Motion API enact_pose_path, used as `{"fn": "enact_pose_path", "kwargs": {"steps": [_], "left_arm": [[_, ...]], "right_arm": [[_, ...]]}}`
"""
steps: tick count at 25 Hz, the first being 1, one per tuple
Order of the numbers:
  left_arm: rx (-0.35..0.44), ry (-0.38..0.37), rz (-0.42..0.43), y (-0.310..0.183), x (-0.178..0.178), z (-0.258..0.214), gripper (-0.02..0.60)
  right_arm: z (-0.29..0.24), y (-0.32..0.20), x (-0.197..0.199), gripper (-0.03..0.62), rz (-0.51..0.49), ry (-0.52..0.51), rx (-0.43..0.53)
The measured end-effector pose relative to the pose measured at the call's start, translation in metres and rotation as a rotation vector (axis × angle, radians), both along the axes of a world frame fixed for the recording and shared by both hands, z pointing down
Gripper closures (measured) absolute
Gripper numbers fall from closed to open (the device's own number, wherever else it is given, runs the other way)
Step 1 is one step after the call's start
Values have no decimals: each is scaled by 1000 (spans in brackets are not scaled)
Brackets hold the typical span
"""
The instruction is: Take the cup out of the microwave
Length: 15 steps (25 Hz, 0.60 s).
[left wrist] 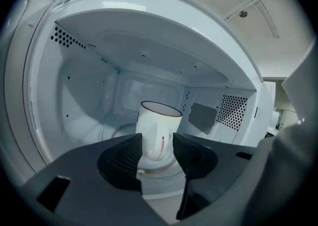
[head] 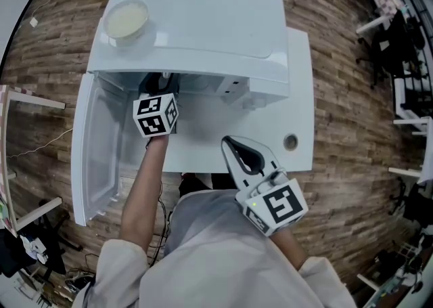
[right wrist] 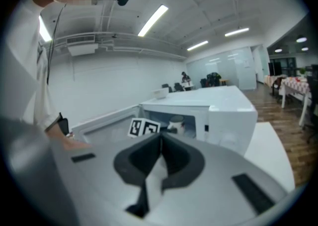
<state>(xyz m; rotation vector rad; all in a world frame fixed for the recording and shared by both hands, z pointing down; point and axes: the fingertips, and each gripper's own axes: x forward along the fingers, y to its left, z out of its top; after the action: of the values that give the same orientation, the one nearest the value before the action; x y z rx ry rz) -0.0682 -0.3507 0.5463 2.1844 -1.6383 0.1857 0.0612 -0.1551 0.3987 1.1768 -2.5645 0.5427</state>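
The white cup (left wrist: 158,129) with a dark rim stands upright on the turntable inside the open microwave (head: 203,22), its handle turned toward my left gripper. My left gripper (left wrist: 157,153) reaches into the cavity with its jaws a little apart. Its black pads (left wrist: 130,158) flank the handle and overlap the cup's lower sides, and a slim gap shows on each side of the handle. In the head view only the left gripper's marker cube (head: 156,115) shows at the cavity mouth. My right gripper (head: 233,147) hovers shut over the table's front part, holding nothing.
The microwave door (head: 95,158) hangs open to the left. A pale bowl (head: 126,21) sits on the microwave's top at its left. The white table (head: 298,124) has a round hole (head: 290,141) near its right edge. Desks and chairs stand far off on the wooden floor.
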Motion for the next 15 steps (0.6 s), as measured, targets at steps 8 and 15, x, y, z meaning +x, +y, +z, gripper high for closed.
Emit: {"fn": "enact_pose_path", "kwargs": {"steps": [8,15], "left_arm": [[33,-52,4,-3,1,0,396],[41,-55,-1,-1,1,0,411]], "right_arm": [[4,-2,0,571,-10,7,-10],[5,-2,0,571,-14,10,-13]]}}
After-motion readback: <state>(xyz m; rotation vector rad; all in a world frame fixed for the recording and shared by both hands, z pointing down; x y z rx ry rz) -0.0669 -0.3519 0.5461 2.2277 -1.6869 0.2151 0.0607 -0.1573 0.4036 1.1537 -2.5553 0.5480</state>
